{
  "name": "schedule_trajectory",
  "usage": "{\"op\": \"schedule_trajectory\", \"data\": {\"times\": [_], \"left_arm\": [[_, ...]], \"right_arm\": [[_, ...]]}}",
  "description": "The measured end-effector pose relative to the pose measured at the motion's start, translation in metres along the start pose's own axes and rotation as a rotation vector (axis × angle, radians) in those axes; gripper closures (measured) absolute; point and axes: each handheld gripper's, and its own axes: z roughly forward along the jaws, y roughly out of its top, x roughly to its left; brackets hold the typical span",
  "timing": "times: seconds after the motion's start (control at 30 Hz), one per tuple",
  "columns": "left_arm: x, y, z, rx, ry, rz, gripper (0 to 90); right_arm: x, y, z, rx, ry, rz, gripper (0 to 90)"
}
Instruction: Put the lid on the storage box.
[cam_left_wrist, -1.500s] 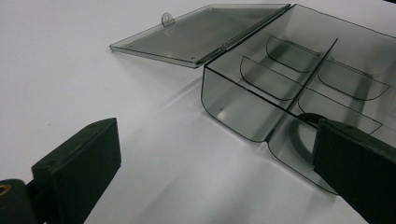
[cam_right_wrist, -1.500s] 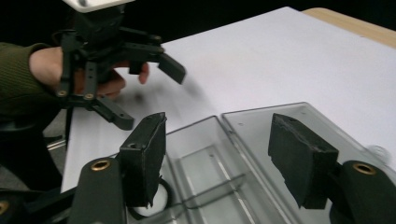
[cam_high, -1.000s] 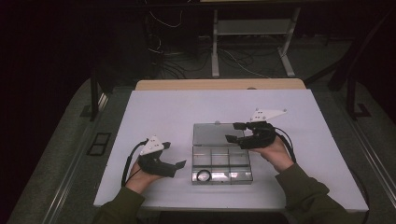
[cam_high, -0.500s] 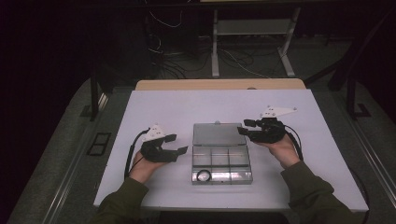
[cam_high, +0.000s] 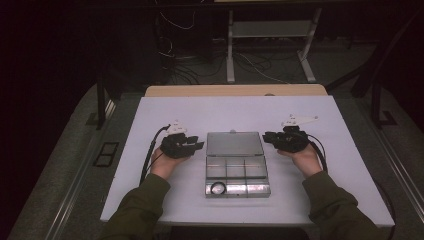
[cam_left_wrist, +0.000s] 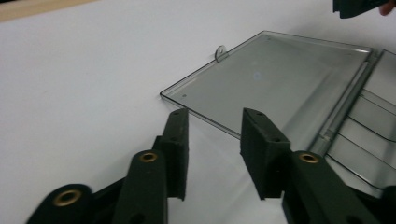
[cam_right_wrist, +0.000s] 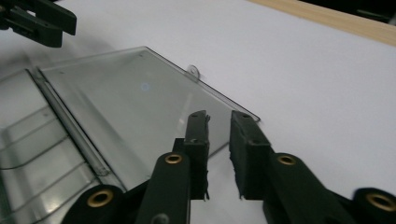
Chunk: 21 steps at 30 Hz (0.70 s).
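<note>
Both grippers (jaws closing) reached clear plastic lid (cam_high: 234, 143).

Both forearms reach forward, a gripper in each hand

The left gripper (cam_high: 192, 146) points toward the right gripper (cam_high: 272, 137), and the two face each other across a gap, at about the same depth. Both sets of jaws have just been closing: the left pair stands apart with nothing between the pads, the right pair narrower, nearly together. Green sleeves cover both forearms
</note>
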Motion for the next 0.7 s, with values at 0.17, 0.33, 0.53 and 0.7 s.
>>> {"op": "schedule_trajectory", "data": {"times": [0.17,0.33,0.53,0.7], "left_arm": [[0.006,0.003,0.012,0.022,0.013,-0.011,76.0],[0.007,-0.001,0.021,0.057,0.015,-0.004,86.5],[0.006,-0.005,0.026,0.104,-0.001,0.006,88.9],[0.005,-0.006,0.028,0.120,-0.011,0.007,88.9]], "right_arm": [[-0.005,-0.006,0.005,0.021,0.001,0.015,85.9],[-0.008,-0.011,0.011,0.042,0.022,0.024,89.4],[-0.008,-0.016,0.016,0.071,0.022,0.038,89.4],[-0.009,-0.020,0.020,0.097,0.021,0.039,89.4]]}}
